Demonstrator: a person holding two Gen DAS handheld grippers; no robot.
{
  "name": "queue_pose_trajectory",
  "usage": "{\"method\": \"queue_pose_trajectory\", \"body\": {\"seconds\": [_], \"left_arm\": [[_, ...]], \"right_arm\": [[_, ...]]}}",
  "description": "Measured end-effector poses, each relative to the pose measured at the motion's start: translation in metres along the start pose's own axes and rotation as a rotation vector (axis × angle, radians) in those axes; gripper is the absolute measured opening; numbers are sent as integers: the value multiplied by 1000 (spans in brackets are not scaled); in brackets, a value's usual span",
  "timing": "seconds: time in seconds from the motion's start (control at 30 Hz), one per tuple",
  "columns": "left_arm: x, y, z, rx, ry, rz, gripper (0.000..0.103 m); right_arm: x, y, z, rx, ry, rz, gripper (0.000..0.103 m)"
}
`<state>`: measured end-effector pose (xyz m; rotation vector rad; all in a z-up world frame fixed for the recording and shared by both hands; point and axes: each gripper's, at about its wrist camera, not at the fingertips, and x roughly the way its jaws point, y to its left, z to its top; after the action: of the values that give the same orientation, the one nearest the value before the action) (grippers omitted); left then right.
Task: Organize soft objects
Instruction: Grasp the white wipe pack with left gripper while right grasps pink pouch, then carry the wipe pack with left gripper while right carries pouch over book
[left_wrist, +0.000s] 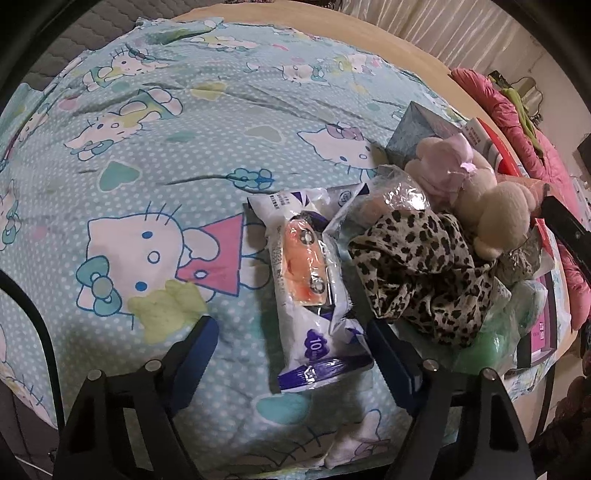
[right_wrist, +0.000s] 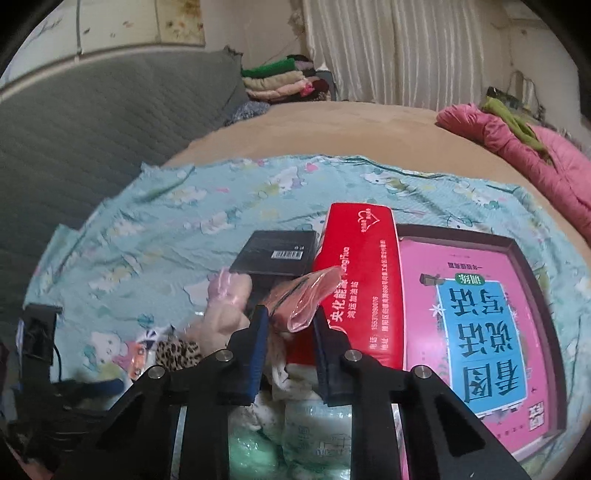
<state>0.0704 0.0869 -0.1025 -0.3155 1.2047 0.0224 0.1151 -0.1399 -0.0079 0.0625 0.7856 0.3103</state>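
In the left wrist view my left gripper (left_wrist: 291, 328) is open, low over the Hello Kitty quilt (left_wrist: 155, 147), with a white wet-wipes pack (left_wrist: 314, 291) lying between its fingers. Right of it lie a leopard-print cloth (left_wrist: 417, 273) and a cream and pink plush toy (left_wrist: 484, 192). In the right wrist view my right gripper (right_wrist: 290, 317) is shut on a pink item in clear plastic wrap (right_wrist: 306, 295), held above the pile. The plush toy (right_wrist: 225, 310) and the leopard cloth (right_wrist: 177, 352) show to its left.
A red tissue pack (right_wrist: 365, 280), a black box (right_wrist: 277, 256) and a pink book in a dark frame (right_wrist: 480, 332) lie on the quilt. Green wrapped packs (right_wrist: 295, 435) sit below my right gripper. A pink jacket (right_wrist: 517, 147) lies at the bed's far right.
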Motion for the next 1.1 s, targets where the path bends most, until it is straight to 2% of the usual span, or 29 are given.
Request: {"method": "queue_pose_trajectory", "body": {"seconds": [0.13,0.17,0.3,0.43,0.57,0.83,0.97,1.1], "left_arm": [[-2,7,2,-15,-13,9,52],[-2,10,2,-17,-11,9,50],[-2,19,3,-34,-11,-40,48],[-5,22,3,-39,-29,-74,47],[-18,19,4,-32,-80,-102,46],[-55,-3,2,52,-194,-101,46],[-69,-15,1,92,-230,-99,46],[-73,-21,-3,107,-230,-109,45]], "right_arm": [[5,-12,3,111,5,53,20],[7,-14,4,127,8,47,20],[10,-20,4,188,10,79,11],[2,-25,4,213,-30,94,9],[-10,-29,6,225,-69,111,8],[-44,-30,10,213,-128,132,8],[-62,-34,11,221,-155,138,8],[-81,-39,11,222,-184,140,8]]}}
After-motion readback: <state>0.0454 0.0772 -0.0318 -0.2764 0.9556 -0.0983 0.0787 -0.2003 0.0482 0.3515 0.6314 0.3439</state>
